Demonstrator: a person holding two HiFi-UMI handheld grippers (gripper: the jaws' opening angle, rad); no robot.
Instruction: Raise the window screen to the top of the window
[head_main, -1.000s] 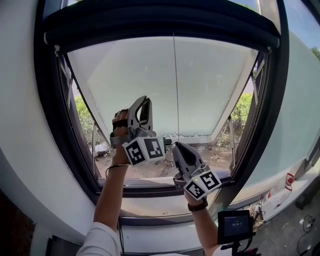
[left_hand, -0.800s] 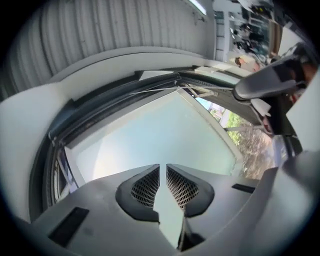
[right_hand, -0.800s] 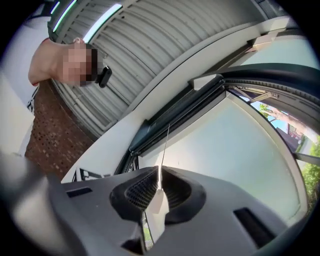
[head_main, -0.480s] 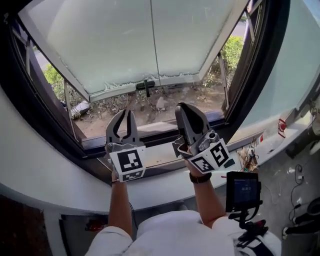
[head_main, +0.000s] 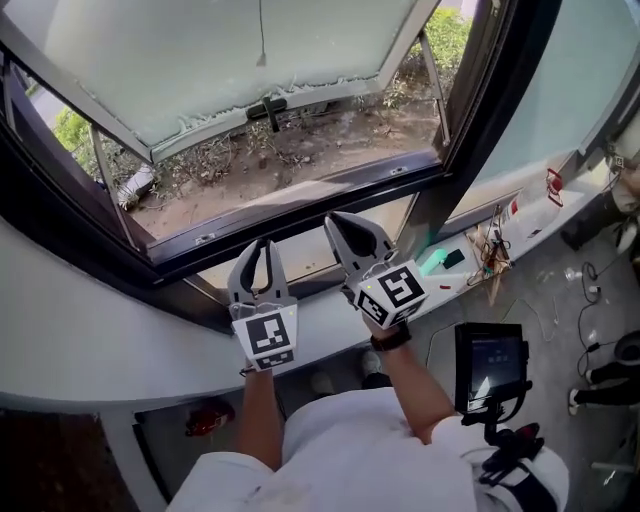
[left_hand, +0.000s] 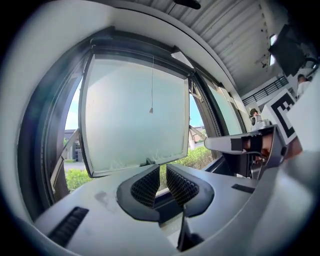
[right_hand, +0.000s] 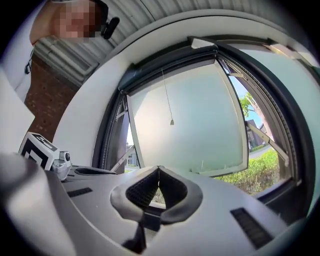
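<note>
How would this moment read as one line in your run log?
left gripper: slightly open, empty | right gripper: shut, empty | pull cord: hanging free | pane: swung outward

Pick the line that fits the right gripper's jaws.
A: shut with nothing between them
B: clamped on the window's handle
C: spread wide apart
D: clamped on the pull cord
A: in the right gripper view, the right gripper has its jaws meeting at the tips with nothing between them, and the pull cord hangs well apart from them.
</note>
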